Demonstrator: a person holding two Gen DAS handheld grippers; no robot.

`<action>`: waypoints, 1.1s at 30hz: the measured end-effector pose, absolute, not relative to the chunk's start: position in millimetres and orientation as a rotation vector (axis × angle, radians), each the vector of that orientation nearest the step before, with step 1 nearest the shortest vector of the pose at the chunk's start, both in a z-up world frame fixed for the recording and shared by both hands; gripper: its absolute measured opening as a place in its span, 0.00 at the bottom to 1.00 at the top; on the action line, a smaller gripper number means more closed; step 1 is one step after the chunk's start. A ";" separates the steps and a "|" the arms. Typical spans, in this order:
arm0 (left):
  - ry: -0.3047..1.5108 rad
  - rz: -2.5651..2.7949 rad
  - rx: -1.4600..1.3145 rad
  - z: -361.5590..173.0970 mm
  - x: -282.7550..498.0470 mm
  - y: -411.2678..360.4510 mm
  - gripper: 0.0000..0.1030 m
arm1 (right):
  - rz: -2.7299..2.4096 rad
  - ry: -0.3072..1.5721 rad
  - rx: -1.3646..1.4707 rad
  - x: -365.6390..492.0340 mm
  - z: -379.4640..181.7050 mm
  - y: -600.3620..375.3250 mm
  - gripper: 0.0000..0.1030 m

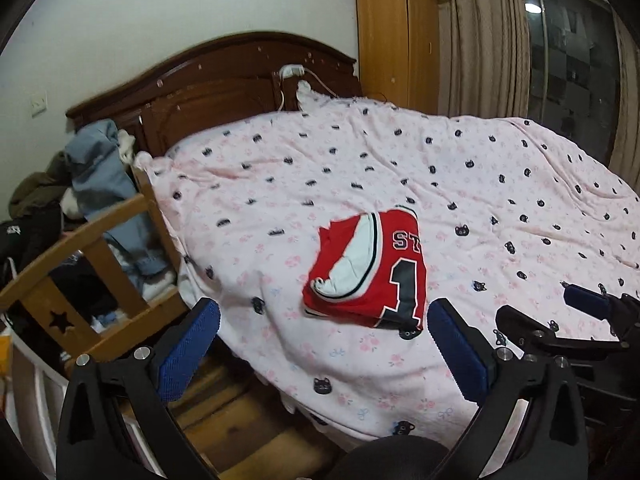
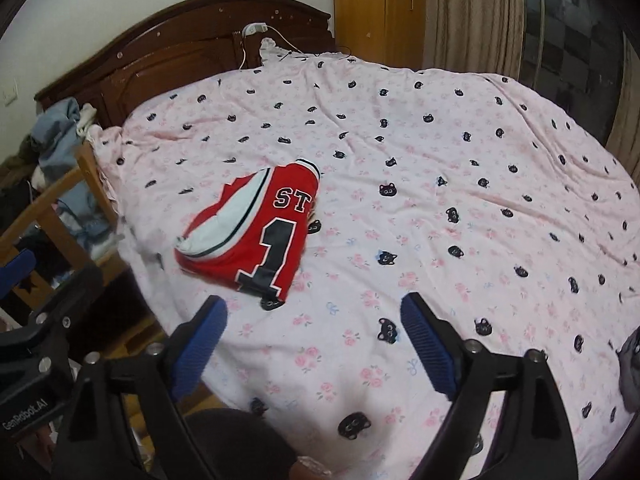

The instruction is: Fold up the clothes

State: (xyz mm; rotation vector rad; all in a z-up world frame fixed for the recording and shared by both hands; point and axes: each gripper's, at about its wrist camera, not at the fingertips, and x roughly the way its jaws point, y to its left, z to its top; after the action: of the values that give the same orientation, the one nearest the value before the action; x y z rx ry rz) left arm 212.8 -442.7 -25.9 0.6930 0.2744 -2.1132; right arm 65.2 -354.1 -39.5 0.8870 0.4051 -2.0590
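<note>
A red jersey (image 1: 368, 268) with white trim, "ST" and a black "1", lies folded into a compact rectangle on the pink cat-print bedspread (image 1: 500, 208). In the right wrist view the same jersey (image 2: 256, 236) sits left of centre on the bedspread (image 2: 460, 200). My left gripper (image 1: 324, 340) hovers open just short of the jersey's near edge, nothing between its blue pads. My right gripper (image 2: 314, 340) is open too, above bare bedspread to the right of the jersey. The right gripper's side (image 1: 576, 320) shows at the left view's right edge.
A dark wooden headboard (image 1: 224, 80) backs the bed. A wooden chair (image 1: 80, 272) heaped with clothes (image 1: 100, 184) stands at the bed's left side. A wooden wardrobe (image 1: 396, 36), curtains and a dark window fill the far right. A grey garment (image 2: 630, 364) peeks in at the right edge.
</note>
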 end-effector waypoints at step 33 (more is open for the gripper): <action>0.224 -2.115 0.624 -2.6 261.1 -406.6 1.00 | -2.115 0.383 0.794 106.4 -2.1 -299.6 0.89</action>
State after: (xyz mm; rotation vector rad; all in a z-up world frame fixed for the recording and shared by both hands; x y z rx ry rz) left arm 261.1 -406.6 -2.6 0.6244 0.2243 -2.1147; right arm 106.4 -299.6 -2.1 0.7935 0.3829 -2.1145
